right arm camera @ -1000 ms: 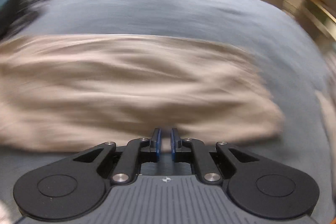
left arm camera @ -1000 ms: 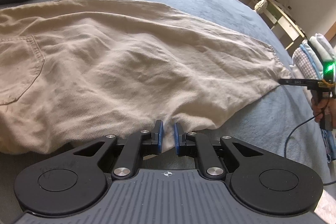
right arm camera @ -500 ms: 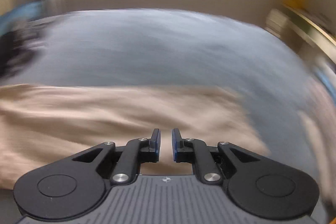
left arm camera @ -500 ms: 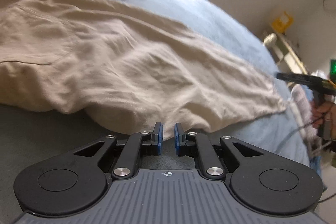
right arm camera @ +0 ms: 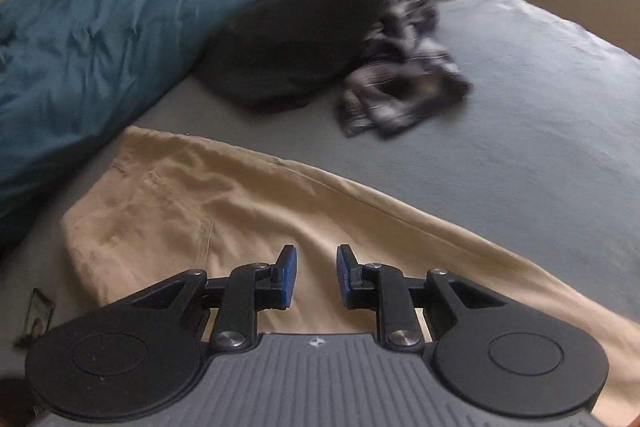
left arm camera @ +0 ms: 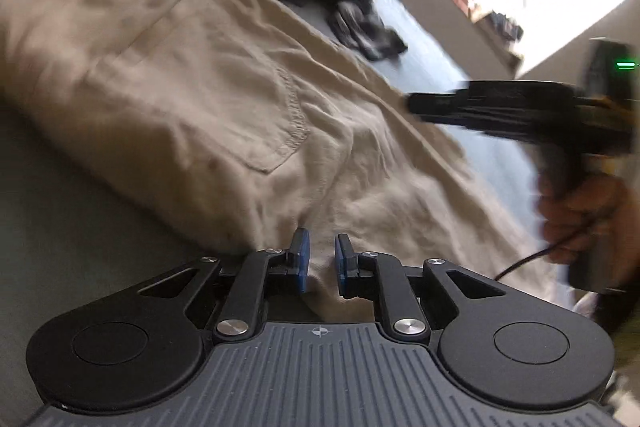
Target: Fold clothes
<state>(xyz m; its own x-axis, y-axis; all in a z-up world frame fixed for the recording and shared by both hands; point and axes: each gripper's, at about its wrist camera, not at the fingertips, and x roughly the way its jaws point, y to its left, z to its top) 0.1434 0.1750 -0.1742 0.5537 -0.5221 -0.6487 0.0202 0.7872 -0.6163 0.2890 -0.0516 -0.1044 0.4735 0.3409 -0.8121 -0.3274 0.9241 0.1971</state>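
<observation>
Beige trousers point(left arm camera: 200, 87) lie spread on the grey bed sheet point(left arm camera: 60, 227), with a back pocket point(left arm camera: 260, 107) facing up. My left gripper point(left arm camera: 322, 259) sits at their near edge. A fold of the cloth is pinched between its blue pads, and the jaws are just starting to open. In the left wrist view my right gripper point(left arm camera: 412, 103) shows as a blurred black shape above the trousers, with a hand point(left arm camera: 580, 211) on its handle. In its own view the right gripper point(right arm camera: 313, 275) hovers over the trousers point(right arm camera: 240, 219). Its jaws are opening and nothing is between them.
A black garment point(right arm camera: 296, 43) and a crumpled plaid garment point(right arm camera: 400, 83) lie beyond the trousers. A blue duvet point(right arm camera: 100, 27) is bunched along the left. A small card point(right arm camera: 38, 315) lies on the sheet point(right arm camera: 520, 147) at the lower left. A bright window ledge runs behind the bed.
The right gripper has swept from the trouser-leg end to over the waist part, and its jaws have widened. The left gripper has rolled and shifted along the edge, with cloth still between its pads.
</observation>
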